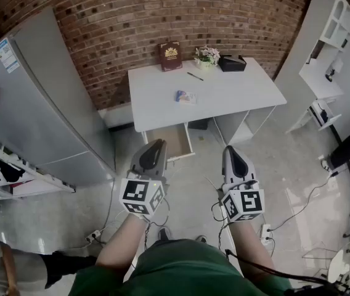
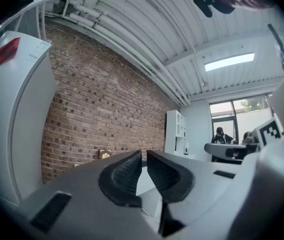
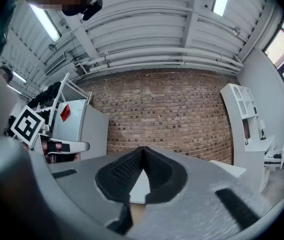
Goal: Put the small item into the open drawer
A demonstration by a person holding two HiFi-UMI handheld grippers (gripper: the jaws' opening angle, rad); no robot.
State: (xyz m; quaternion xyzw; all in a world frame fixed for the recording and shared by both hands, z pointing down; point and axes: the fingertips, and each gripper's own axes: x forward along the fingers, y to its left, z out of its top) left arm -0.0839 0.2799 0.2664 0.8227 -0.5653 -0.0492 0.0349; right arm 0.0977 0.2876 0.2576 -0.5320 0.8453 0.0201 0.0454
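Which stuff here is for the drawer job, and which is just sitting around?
For the job: small item, open drawer, left gripper, right gripper.

Just lying about: book, flowers, black box, pen, fridge.

the open drawer [image 1: 170, 142] shows only its front part; its back runs under the white table [image 1: 224, 97]. the small item [image 1: 185, 96] on the tabletop is too small to name: a pale flat thing with blue and pink marks. the thin dark stick [image 1: 195, 76] beyond it may be a pen; can't tell. print on the brown book [image 1: 170, 55] is unreadable. the fridge [image 1: 33, 103] is cut by the left edge, the white shelf unit [image 1: 335, 36] by the top and right edges. in the left gripper view the left gripper [image 2: 144, 156] hides most of the table.
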